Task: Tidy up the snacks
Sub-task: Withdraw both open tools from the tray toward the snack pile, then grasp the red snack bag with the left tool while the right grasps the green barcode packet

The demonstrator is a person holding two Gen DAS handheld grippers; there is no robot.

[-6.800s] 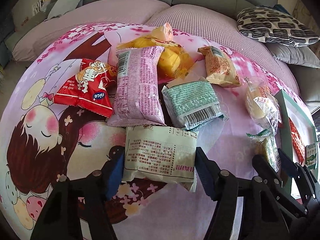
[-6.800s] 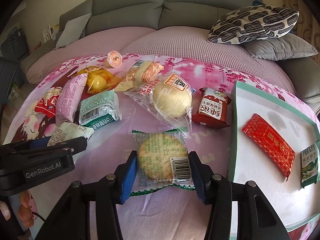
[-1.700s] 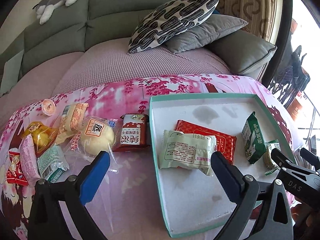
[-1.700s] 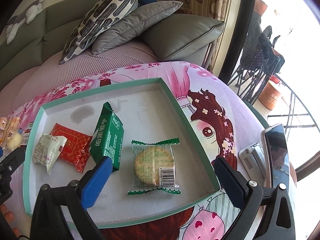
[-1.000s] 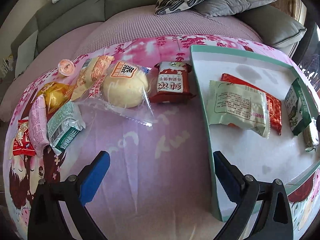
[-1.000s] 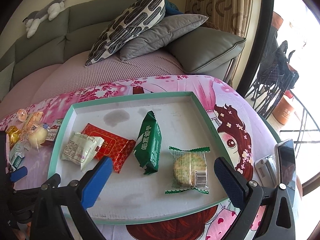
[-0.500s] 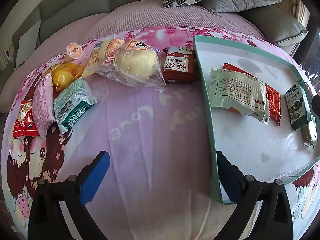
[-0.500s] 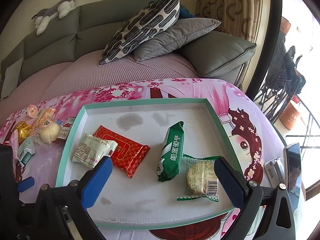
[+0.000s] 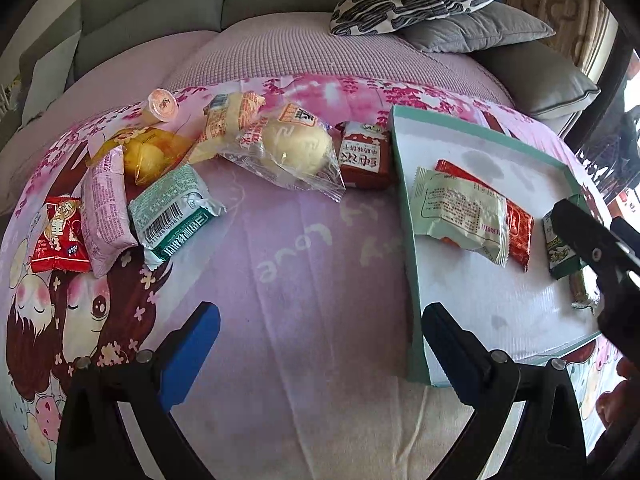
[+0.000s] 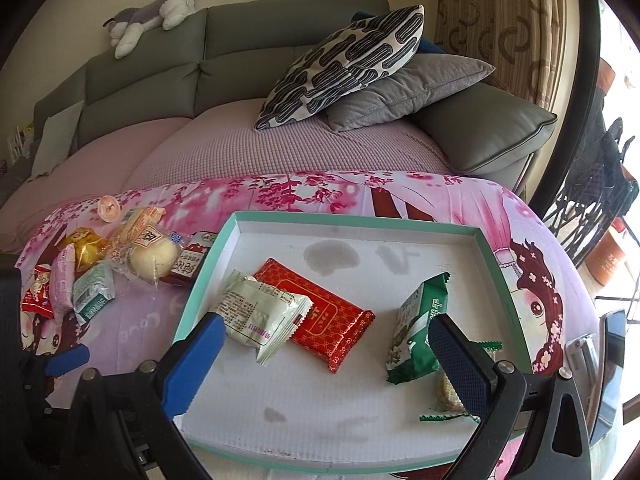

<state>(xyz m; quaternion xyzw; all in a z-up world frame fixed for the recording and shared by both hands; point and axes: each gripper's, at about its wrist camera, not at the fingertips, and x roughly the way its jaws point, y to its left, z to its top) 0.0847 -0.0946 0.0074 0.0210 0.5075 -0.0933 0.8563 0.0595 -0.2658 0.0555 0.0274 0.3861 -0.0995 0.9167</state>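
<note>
The left gripper (image 9: 320,344) hovers with blue-padded fingers spread wide and nothing between them, above the smooth pink printed cloth (image 9: 304,248). The right gripper (image 10: 324,352) is just as wide apart and bare, over the shallow teal-rimmed tray (image 10: 404,218). In the tray lie four crinkly packets, the pale one (image 10: 262,320) overlapping the flat red one (image 10: 320,312). Further left, more wrapped snacks (image 9: 176,208) cluster on the cloth.

grey sofa (image 10: 248,64), patterned cushion (image 10: 344,64)

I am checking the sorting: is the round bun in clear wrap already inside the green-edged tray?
No, the round bun lies on the pink cloth left of the tray, beside a dark red packet.
</note>
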